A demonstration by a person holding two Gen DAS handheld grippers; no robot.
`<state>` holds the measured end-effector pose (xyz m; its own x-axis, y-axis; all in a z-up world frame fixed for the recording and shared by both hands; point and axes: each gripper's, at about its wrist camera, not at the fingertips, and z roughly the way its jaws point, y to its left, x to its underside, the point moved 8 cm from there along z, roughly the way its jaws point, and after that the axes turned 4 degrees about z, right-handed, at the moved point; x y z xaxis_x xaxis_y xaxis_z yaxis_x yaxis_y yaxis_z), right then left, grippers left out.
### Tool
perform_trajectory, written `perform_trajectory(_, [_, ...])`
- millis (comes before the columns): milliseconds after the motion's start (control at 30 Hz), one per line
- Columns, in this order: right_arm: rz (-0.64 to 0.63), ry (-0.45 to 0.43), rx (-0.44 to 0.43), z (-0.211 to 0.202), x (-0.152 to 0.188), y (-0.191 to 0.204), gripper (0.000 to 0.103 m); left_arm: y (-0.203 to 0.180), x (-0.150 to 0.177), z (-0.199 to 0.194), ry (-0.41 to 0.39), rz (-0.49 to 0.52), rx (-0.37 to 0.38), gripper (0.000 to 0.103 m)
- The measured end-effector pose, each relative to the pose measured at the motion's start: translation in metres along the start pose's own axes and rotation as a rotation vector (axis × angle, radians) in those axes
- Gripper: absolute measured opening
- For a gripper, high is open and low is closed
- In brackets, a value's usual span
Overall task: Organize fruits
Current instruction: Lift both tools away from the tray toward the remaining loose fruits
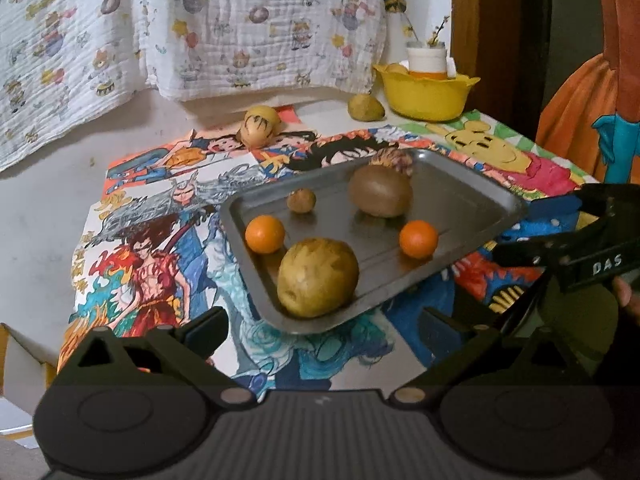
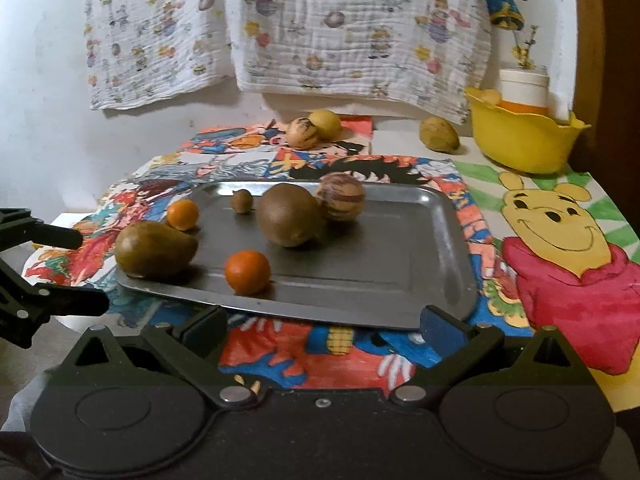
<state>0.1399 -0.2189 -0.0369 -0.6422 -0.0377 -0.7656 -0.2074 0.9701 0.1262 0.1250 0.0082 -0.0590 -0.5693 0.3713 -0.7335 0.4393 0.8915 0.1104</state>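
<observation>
So right now both my tongs are hanging back at the near edge of the metal tray, and neither one has anything in it. The left gripper has its jaws wide apart, and the right gripper is spread open the same way, lined up with the tray's near rim, so I'd say I'm between picks. On the tray: a big greenish-yellow fruit at the near left corner, two small oranges, a brown kiwi-looking one in the middle, a striped round fruit touching it toward the far edge, and a tiny brown thing that might be a nut, it's too small to tell. Still off the tray, near the far edge of the table: a yellow fruit with a striped one right against it, plus a lone one just beside the yellow bowl. The bowl holds a white jar, so I'm guessing the tray is where things get collected. Those three far ones look like what's left, and they're a long reach over the tray.
</observation>
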Motion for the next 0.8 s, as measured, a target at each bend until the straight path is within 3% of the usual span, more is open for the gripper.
perform_trajectory(300, [-0.024,0.007,0.022,0.004,-0.007,-0.008,0.102,0.024,0.001,-0.003,0.023,-0.009,-0.046,0.102])
perform_trajectory(600, [0.000,0.050,-0.048,0.016,-0.025,-0.010,0.102,0.061,-0.018,0.003,0.012,-0.111,-0.068,0.103])
perform_trajectory(800, [-0.007,0.070,-0.049,0.027,-0.040,-0.014,0.102,0.074,-0.033,0.022,0.017,-0.135,-0.063,0.103])
